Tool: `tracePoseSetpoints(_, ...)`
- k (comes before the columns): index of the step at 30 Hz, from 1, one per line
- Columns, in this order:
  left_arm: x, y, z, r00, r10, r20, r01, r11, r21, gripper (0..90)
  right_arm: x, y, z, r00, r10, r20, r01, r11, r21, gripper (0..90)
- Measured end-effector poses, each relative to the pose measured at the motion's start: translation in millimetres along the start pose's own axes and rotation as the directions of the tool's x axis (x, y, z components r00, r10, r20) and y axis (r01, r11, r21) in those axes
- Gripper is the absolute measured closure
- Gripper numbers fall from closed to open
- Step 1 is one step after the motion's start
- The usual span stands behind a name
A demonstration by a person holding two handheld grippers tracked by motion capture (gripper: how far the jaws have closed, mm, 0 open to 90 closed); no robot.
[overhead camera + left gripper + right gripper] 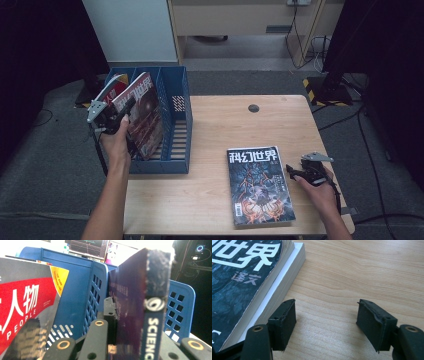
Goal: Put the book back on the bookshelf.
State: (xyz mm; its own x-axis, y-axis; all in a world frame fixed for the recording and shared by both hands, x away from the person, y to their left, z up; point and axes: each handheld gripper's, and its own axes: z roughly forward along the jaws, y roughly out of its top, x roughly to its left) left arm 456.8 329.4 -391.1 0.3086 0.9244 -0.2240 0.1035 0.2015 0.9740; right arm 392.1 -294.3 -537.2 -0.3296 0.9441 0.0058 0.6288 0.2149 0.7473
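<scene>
The left claw (120,119) was closed on a dark purple-and-red science-fiction magazine (145,115), gripping it at its spine edge and holding it upright, tilted a little, inside the blue plastic slatted file rack (182,120) at the left end of the pale wooden counter (220,130). In the left gripper view the jaws pressed both faces of that magazine (132,315), whose blue spine carried white lettering, and a rack divider (97,297) rose just behind the claw. Beside the claw, in the neighbouring compartment, stood a grey-and-red magazine with white "PEOPLE" lettering (27,312); from above it leaned at the far-left side of the rack (114,87). Whether the held magazine's lower edge touched the rack floor could not be made out, since the hand (116,142) covered it.

The right claw (295,175) stood wide and held nothing, low over the counter near its right edge, with the right hand (320,192) behind it. Just to its left lay a thick dark-covered magazine with large white Chinese characters (260,185), flat and face up. In the right gripper view both black fingertips (284,322) were spread apart over bare wood (352,277), the near one just beside the magazine's page edges (274,287) without touching them.
</scene>
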Motion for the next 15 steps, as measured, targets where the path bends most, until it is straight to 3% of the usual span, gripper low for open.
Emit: tracePoseSetpoints(15, -3.8, 0.3, 0.6, 0.9994, 0.018, -0.030, -0.019, 0.9996, -0.023, 82.5, 0.0, 0.0, 0.0, 1.0000, 0.000, 0.000, 0.000, 1.000, 0.000, 31.5)
